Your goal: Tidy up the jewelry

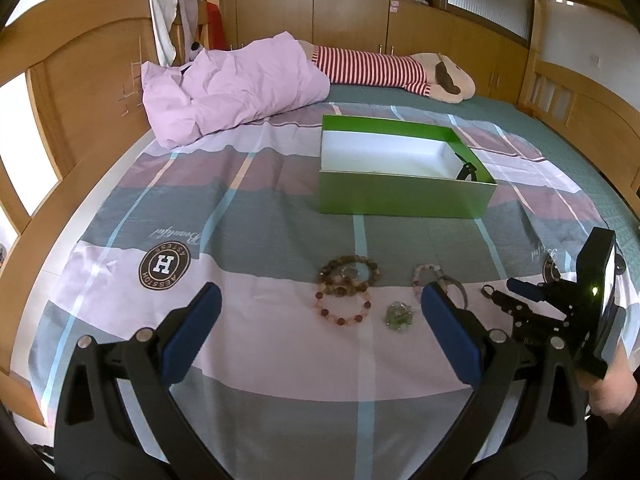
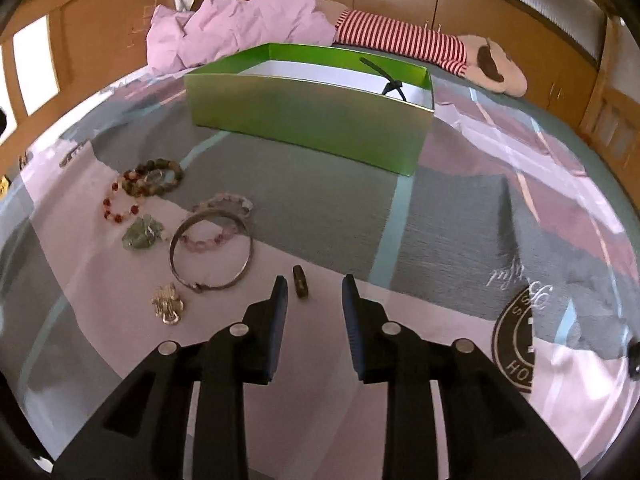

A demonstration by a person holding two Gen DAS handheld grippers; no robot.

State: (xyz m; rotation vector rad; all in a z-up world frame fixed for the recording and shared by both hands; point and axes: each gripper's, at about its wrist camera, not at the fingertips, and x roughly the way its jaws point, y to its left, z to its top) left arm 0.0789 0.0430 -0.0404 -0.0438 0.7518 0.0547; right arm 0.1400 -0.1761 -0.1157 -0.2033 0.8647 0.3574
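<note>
Wooden cupboards and a big bed filled the room, and the bed sheet [image 2: 440, 240] had pink and grey blocks on it. Far back on the sheet sat an open green box [image 2: 304, 120] with a black clip [image 2: 390, 80] already inside at its right end. Much nearer lay the jewelry, all of it on the sheet: beaded bracelets [image 2: 148, 184] on the left, a small green stone piece [image 2: 142, 234], a thin metal bangle [image 2: 212, 254] lying over a pink bead bracelet [image 2: 224, 220], a shiny little charm [image 2: 168, 306], and one small dark ring [image 2: 300, 286]. The right tongs [image 2: 314, 300] were let go and partly apart, with nothing between them; the dark ring stood on its edge just past the tips, closer to the left finger. The left tongs [image 1: 320, 316] hung wide apart over the beaded bracelets and held nothing. The step in hand looked like picking up the dark ring. To do it well, the right tongs should slide a bit left so the ring sits in the middle, dip low, then pinch gently. A ring on edge could roll or fall flat if bumped.
</note>
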